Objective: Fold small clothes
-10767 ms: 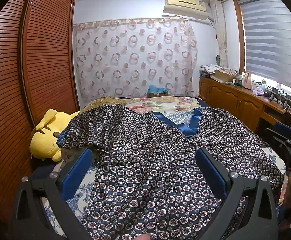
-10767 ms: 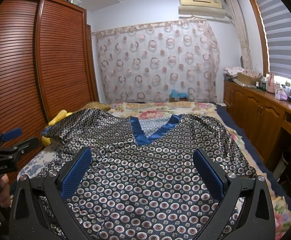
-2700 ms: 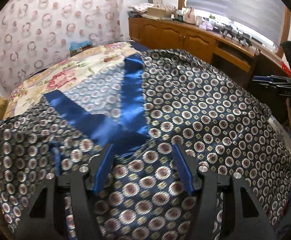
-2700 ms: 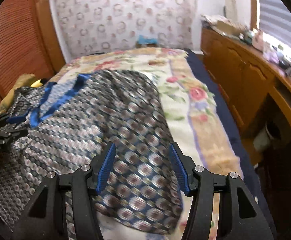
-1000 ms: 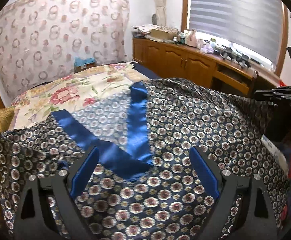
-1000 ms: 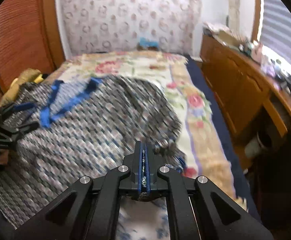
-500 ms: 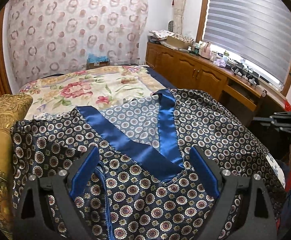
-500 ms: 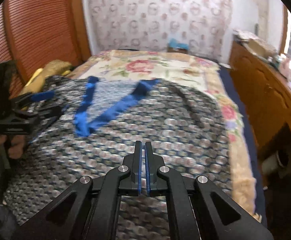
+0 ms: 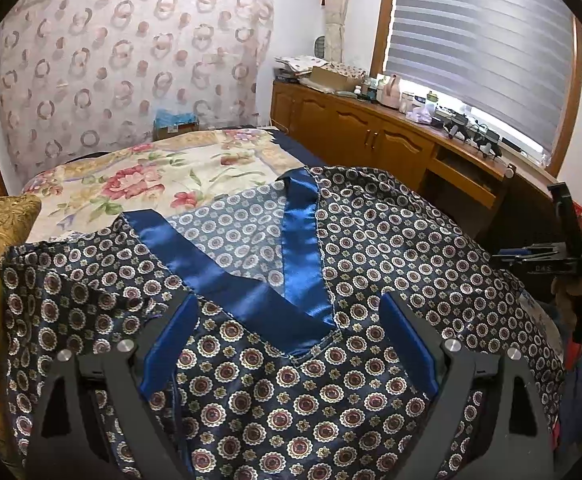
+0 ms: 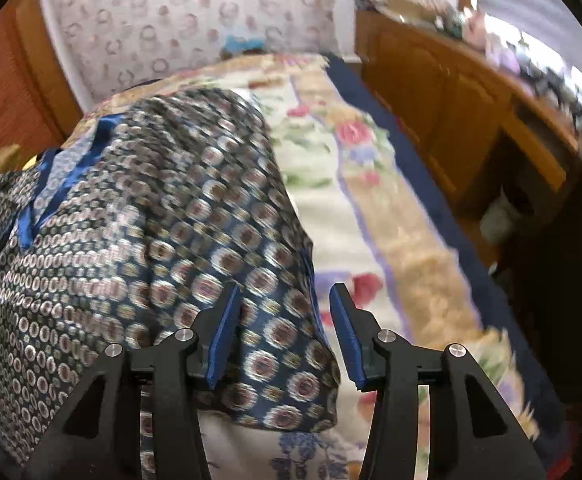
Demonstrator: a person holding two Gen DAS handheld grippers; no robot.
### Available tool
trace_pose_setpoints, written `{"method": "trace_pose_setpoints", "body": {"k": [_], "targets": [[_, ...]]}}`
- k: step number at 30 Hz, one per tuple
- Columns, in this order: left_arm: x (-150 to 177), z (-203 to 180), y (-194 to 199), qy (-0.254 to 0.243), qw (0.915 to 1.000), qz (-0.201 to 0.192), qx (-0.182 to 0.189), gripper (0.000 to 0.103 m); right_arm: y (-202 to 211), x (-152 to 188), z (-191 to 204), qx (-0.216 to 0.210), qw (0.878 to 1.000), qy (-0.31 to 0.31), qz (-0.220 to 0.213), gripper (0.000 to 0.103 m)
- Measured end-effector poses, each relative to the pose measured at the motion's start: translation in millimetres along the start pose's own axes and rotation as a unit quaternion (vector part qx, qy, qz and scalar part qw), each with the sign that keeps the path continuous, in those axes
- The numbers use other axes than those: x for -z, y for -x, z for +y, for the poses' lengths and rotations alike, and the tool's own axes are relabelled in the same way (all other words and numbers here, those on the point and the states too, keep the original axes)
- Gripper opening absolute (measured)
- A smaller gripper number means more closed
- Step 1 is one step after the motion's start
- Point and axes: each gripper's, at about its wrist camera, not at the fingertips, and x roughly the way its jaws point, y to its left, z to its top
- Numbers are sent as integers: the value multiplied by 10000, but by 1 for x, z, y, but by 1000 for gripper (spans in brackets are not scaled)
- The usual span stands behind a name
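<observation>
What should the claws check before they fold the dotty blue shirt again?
1. Right claw open: ok; its jaws have just been opening, and the edge of the navy medallion-print satin shirt sits between them, not pinched.
2. Left claw open over the shirt's shiny blue V-collar: ok.
3. Shirt spread on the floral bedspread: ok.
4. Shirt's left side smooth: not ok, wrinkled.
5. Hem flat: cannot tell, blurred.
</observation>
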Motion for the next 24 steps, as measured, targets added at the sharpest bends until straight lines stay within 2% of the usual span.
{"method": "trace_pose_setpoints", "body": {"k": [2, 4, 5, 7, 8, 12, 17, 20, 24], "targets": [[1, -1, 0, -10, 10000, 9, 12, 93, 0, 2, -9, -274, 9993, -252, 40, 46], [1, -2, -1, -20, 10000, 18, 12, 93, 0, 2, -9, -557, 9980, -279, 63, 28], [2, -3, -1, -28, 10000, 25, 14, 93, 2, 2, -7, -550, 9983, -193, 50, 23], [2, -4, -1, -32, 10000, 29, 14, 93, 5, 1, 3, -263, 9996, 111, 1, 13], [2, -4, -1, -32, 10000, 25, 11, 93, 8, 0, 5, -112, 9997, 194, -14, 1], [2, -4, -1, -16, 10000, 0, 11, 93, 16, -1, 8, -48, 9994, 327, -110, 0], [1, 1, 0, 22, 10000, -35, -47, 93, 36, -17, 35, -117, 9964, 653, -519, 0], [1, 6, 2, 82, 9999, -76, -99, 93, 53, -33, 65, -271, 9910, 1001, -852, 0], [1, 12, 5, 175, 9996, -132, -160, 93, 62, -44, 121, -711, 9797, 1538, -1073, 0]]}}
